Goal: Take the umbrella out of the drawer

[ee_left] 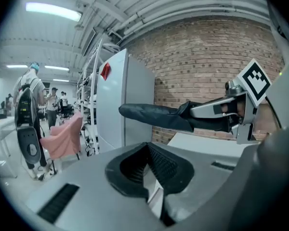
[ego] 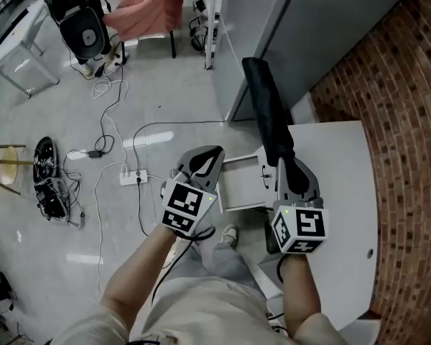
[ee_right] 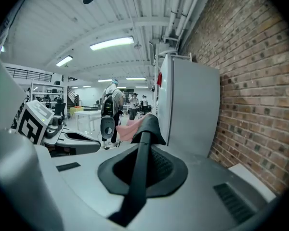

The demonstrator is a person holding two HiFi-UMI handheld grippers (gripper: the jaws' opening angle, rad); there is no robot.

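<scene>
A black folded umbrella (ego: 269,113) sticks out forward from my right gripper (ego: 291,165), which is shut on its handle end. In the right gripper view the umbrella's shaft (ee_right: 139,172) runs up between the pads. In the left gripper view the umbrella (ee_left: 154,115) lies level in the air, held by the right gripper (ee_left: 231,110). My left gripper (ego: 205,160) hovers beside it with its pads (ee_left: 159,165) together and nothing between them. Below both, the white drawer (ego: 241,185) stands pulled open.
The white cabinet top (ego: 337,185) lies right of the drawer, against a brick wall (ego: 409,121). A tall grey cabinet (ego: 287,27) stands ahead. A power strip (ego: 133,176) and cables lie on the floor to the left; a pink-draped chair (ego: 147,6) stands beyond.
</scene>
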